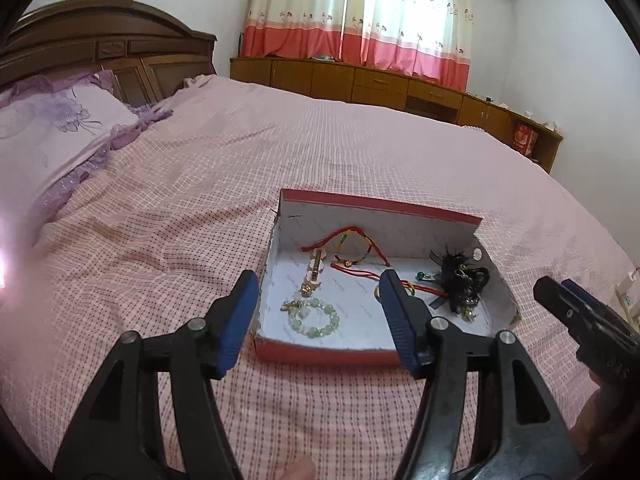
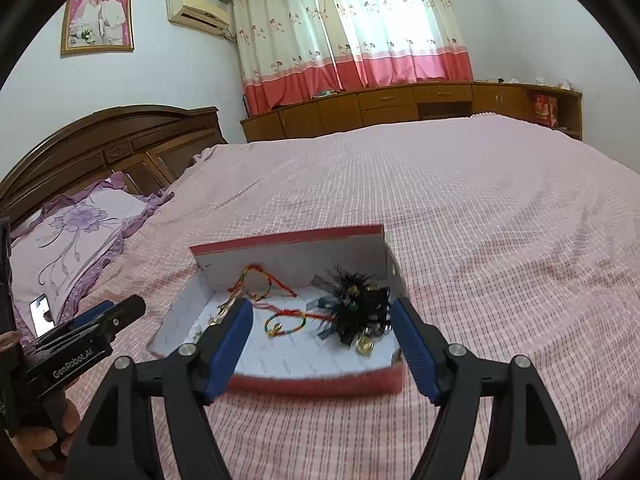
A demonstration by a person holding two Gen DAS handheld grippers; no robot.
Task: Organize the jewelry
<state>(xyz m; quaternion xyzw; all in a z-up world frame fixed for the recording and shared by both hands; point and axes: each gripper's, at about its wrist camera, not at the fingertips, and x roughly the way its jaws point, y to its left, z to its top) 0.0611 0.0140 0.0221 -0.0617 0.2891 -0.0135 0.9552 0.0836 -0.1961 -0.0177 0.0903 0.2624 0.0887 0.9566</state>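
Bedspread (image 1: 200,208): jewelry-filled red box (image 1: 320,354).

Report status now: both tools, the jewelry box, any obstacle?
Left tool open, empty. Right tool open, empty. Red cardboard box on bed, jewelry inside. No obstacle seen.

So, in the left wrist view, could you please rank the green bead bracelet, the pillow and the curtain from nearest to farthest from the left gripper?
1. Green bead bracelet, in the box, just ahead of the left gripper.
2. Pillow, far left.
3. Curtain, back wall.
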